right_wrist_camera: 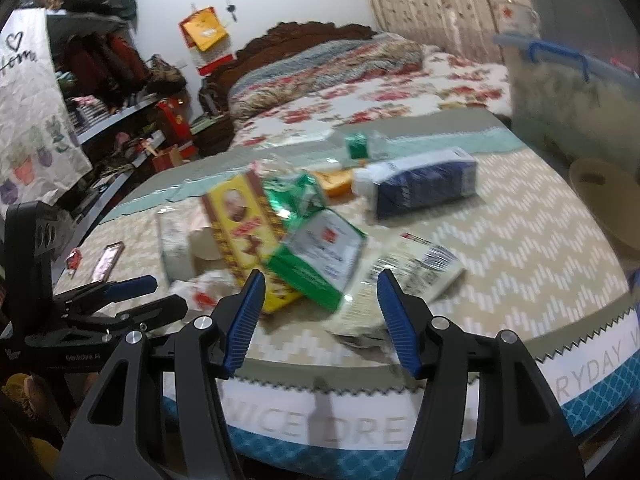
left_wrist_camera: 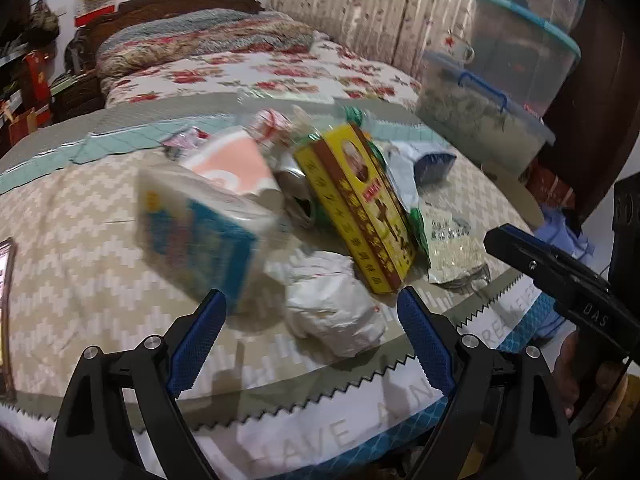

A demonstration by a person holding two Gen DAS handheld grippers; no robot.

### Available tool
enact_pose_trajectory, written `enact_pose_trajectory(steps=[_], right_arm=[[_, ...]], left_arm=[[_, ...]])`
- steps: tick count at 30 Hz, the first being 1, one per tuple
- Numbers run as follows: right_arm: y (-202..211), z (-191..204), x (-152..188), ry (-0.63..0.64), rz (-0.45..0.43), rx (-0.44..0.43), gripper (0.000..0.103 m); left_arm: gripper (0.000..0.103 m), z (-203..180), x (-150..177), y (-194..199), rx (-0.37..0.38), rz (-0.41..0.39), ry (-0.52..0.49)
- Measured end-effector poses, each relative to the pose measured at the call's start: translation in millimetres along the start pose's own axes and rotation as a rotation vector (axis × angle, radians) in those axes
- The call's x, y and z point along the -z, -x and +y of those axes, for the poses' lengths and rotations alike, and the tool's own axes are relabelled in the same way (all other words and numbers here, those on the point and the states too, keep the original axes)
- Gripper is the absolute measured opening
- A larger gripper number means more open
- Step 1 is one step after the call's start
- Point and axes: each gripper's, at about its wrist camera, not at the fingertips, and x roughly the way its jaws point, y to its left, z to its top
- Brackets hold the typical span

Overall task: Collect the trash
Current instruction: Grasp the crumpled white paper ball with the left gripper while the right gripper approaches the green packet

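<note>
A heap of trash lies on a round table with a beige zigzag cloth (left_wrist_camera: 80,240). It holds a yellow box (left_wrist_camera: 356,208), a blue-and-white box (left_wrist_camera: 200,232), a pink-and-white carton (left_wrist_camera: 236,164) and a green-and-white packet (left_wrist_camera: 452,248). Nearest the table's front is a crumpled white wrapper (left_wrist_camera: 332,312). My left gripper (left_wrist_camera: 310,296) hovers open just in front of that wrapper, touching nothing. My right gripper (right_wrist_camera: 321,276) is open near the table's edge. It faces the yellow box (right_wrist_camera: 248,232), a green box (right_wrist_camera: 320,256) and a white labelled packet (right_wrist_camera: 416,272). Nothing is held.
A dark blue carton (right_wrist_camera: 424,188) lies farther back on the table. A phone (right_wrist_camera: 108,260) rests at its left side. Stacked clear storage bins (left_wrist_camera: 500,92) stand at the right, a floral bed (left_wrist_camera: 280,68) behind, cluttered shelves (right_wrist_camera: 100,80) to the left.
</note>
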Motion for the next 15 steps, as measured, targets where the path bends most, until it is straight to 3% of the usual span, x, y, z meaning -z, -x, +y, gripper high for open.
enact_pose_trajectory(steps=[2,6,9,12,14,15], right_arm=[[-7,-2,0,0.013,0.016,0.000,0.062],[-27,7,-11,0.045,0.030,-0.056,0.074],[-44,13,-23,0.042,0.035,-0.093,0.075],[-65,21,-32,0.086,0.060,-0.072,0.075],[-78,21,-31,0.106,0.109,-0.074,0.073],[-82,19,-30,0.102,0.133,-0.087,0.065]], left_arm=[[0.083,-3,0,-7,-0.005,0.012,-0.009],[0.084,-8,-1,-20,-0.029,0.029,-0.029],[0.084,-10,-4,-25,-0.036,0.035,-0.035],[0.082,-14,-5,-27,-0.034,0.029,-0.048],[0.064,-16,-5,-30,-0.028,0.034,-0.061],[0.058,-17,-5,-32,-0.022,0.046,-0.070]])
